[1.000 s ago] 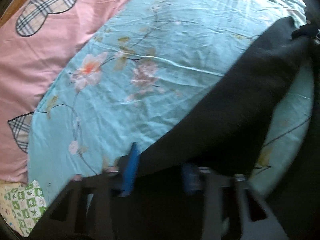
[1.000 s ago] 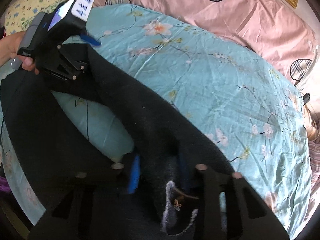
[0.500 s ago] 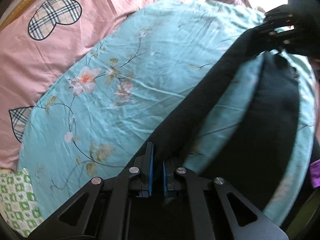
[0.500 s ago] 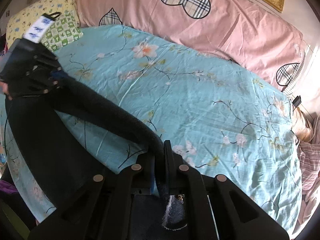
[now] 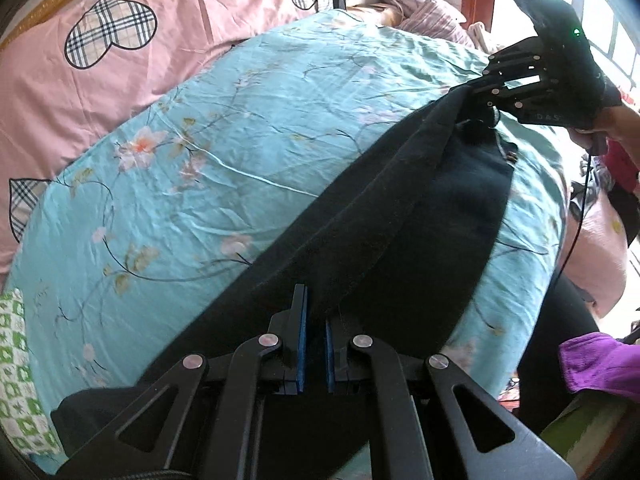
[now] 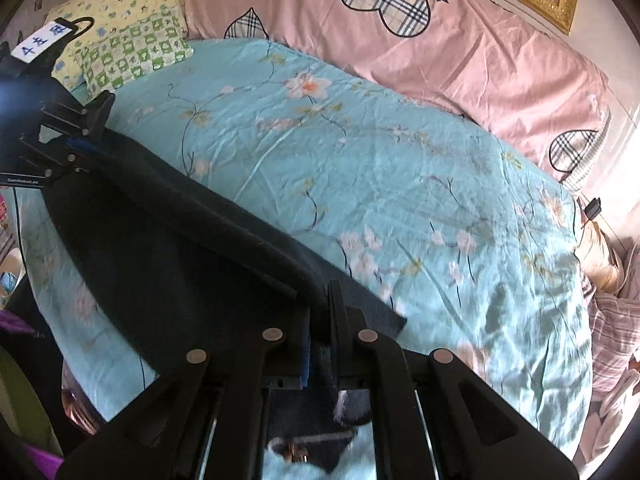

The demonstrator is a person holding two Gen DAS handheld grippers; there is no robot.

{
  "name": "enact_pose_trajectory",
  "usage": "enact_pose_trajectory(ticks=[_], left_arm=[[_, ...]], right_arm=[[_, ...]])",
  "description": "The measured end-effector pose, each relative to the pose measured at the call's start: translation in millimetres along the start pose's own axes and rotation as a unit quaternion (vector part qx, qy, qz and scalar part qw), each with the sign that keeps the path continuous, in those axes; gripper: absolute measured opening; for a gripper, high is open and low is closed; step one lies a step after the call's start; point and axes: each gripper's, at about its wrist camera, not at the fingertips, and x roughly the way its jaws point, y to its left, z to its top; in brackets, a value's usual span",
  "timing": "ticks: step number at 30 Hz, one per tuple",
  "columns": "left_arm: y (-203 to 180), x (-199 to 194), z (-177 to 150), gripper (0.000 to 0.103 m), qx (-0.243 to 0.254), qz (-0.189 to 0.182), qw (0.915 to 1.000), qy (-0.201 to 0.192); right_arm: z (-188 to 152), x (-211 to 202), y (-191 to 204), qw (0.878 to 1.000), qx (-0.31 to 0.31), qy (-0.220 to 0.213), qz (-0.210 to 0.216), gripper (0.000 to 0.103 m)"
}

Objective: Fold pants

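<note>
The black pants [image 5: 384,216] lie stretched across the teal flowered bedspread [image 5: 208,152]. My left gripper [image 5: 314,312] is shut on one end of the pants. My right gripper [image 6: 318,312] is shut on the other end, where a pale lining shows below the jaws. The pants [image 6: 168,240] run taut as a folded band between the two grippers. The right gripper also shows in the left wrist view [image 5: 472,94], and the left gripper in the right wrist view [image 6: 86,146].
A pink headboard cover with plaid hearts [image 6: 400,40] runs along the far side. A green and yellow pillow [image 6: 132,48] lies at the bed's head. Striped pink bedding [image 6: 616,320] and purple cloth [image 5: 600,364] lie off the bed edges.
Both grippers have moved apart and pulled the pants out straight along the bed. The loose loop with bedspread showing through it has closed into one flat band.
</note>
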Motion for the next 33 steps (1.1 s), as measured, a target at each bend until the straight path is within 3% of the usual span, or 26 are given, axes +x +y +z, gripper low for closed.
enact_pose_trajectory(ticks=[15,31,33], left_arm=[[-31.7,-1.6,-25.2,0.006,-0.013,-0.03,0.9994,0.001],[-38.2,40.8,-47.6,0.009,-0.044,-0.058,0.9966,0.038],[-35.7,42.6,-47.9,0.011,-0.052,-0.06,0.9961,0.038]], right_arm=[[-38.7,-28.6,14.5,1.0,-0.011,0.008,-0.008,0.007],[-76.3,0.9,17.6,0.997,0.017,0.067,0.013,0.006],[-76.6,-0.2,12.7,0.997,0.033,0.069,0.026,0.014]])
